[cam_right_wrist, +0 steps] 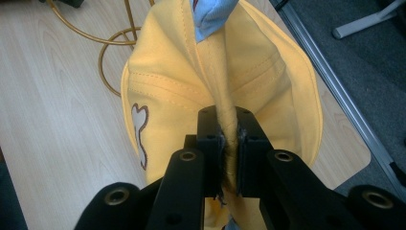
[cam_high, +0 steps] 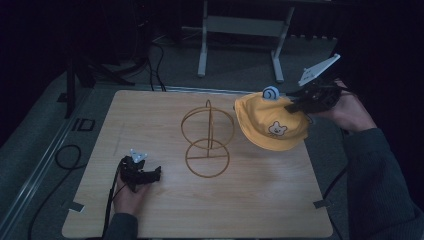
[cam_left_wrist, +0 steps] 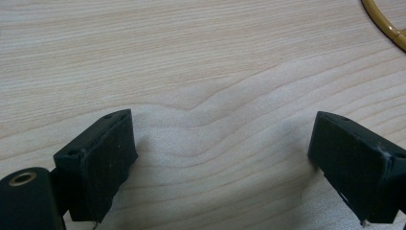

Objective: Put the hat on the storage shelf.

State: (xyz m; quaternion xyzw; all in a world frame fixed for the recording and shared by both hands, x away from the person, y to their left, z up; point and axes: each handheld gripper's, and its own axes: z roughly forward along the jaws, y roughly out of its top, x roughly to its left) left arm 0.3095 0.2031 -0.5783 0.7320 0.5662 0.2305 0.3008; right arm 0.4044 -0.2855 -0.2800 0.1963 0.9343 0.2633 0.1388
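The hat is yellow with a white bear patch and a light-blue tab; the wire stand is golden.

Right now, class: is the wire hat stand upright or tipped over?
Upright. The wire stand rests on its round base ring on the table, its hoops rising above.

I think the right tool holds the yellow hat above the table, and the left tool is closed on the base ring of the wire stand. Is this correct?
Not quite. The left tool is open with nothing between its jaws, resting on the table apart from the wire stand, as the left gripper view shows. The right tool does hold the yellow hat above the table.
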